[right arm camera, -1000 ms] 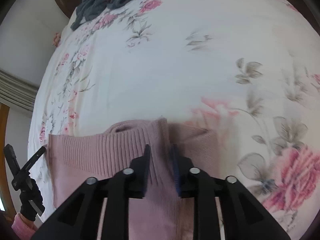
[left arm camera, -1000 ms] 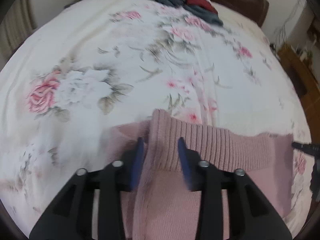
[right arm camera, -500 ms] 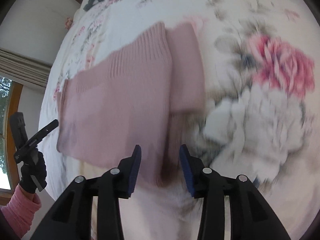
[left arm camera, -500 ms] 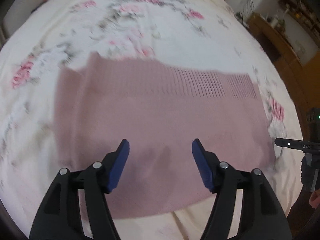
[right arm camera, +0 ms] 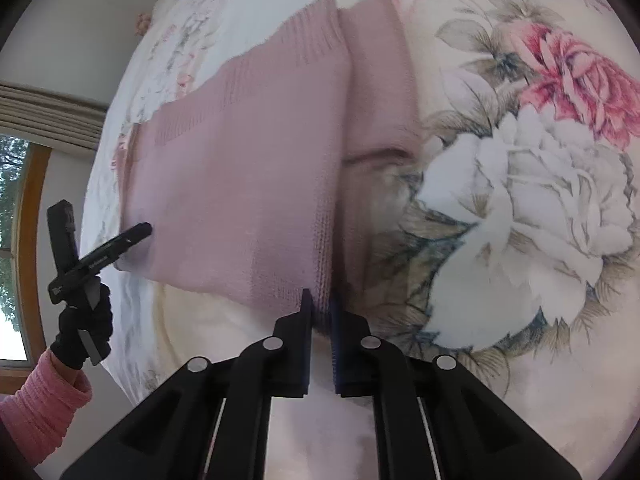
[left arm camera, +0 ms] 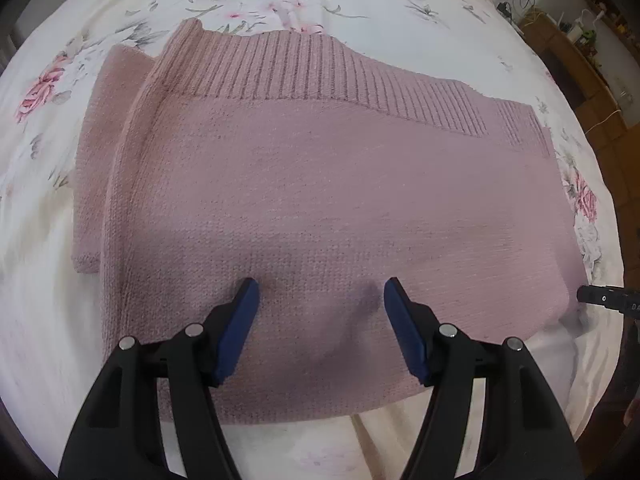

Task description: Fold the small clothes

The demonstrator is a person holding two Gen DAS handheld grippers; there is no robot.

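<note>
A pink knitted sweater (left arm camera: pixel 320 184) is laid folded on the bed (left arm camera: pixel 360 12), its ribbed hem turned toward the far side and a sleeve tucked under along the left edge. The near edge of the sweater is found close to the near edge of the floral bedspread; wide bare bedspread is left beyond the hem and to both sides. The left gripper (left arm camera: pixel 320 292) is held over the near part of the sweater with its jaws spread wide, nothing caught between them. In the right wrist view, the right gripper (right arm camera: pixel 320 300) is seen at the near corner of the sweater (right arm camera: pixel 248 168), its jaws pressed nearly together and the folded knitted edge pinched between them. A gloved hand (right arm camera: pixel 84 324) with a pink sleeve (right arm camera: pixel 44 404) is seen beside the bed.
</note>
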